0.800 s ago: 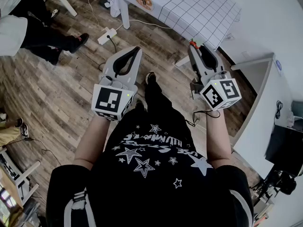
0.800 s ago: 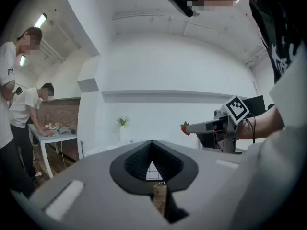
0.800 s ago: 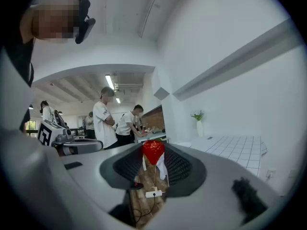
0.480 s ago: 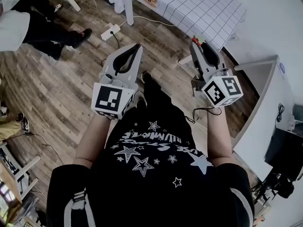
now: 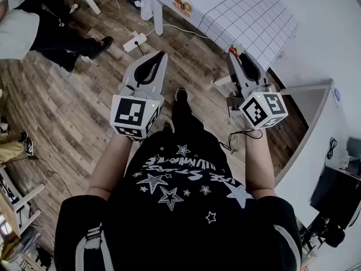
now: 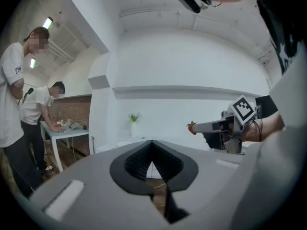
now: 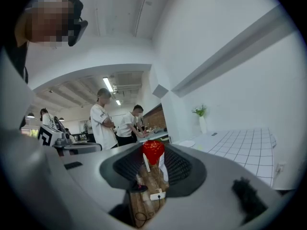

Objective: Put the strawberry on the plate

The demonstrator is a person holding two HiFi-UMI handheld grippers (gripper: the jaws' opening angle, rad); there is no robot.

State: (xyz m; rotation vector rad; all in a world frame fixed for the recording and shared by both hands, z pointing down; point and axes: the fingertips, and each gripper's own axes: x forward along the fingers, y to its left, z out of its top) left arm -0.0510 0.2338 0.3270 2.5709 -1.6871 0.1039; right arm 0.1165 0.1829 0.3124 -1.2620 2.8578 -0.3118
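Note:
A small red strawberry (image 7: 153, 150) with a green top sits pinched between the tips of my right gripper (image 7: 153, 153), which is shut on it. In the head view the right gripper (image 5: 232, 54) is held in the air over the wooden floor, just short of the white table (image 5: 248, 16) with its grid cloth. The strawberry (image 5: 232, 50) shows there as a red speck at the tips. My left gripper (image 5: 162, 55) hangs beside it, jaws shut and empty. In the left gripper view the strawberry (image 6: 192, 127) shows on the right gripper. A flat white round thing (image 7: 187, 143), perhaps the plate, lies on the table.
A person's legs (image 5: 62, 41) are at the left of the floor. Two people stand by a far table (image 6: 64, 128). A power strip (image 5: 135, 39) and cables lie near the white table's leg (image 5: 157, 17). A small plant in a vase (image 7: 201, 119) stands at the table's far end.
Both grippers keep almost the same pose and the strawberry stays held. The view has shifted a little, so the table sits slightly further right in the picture.

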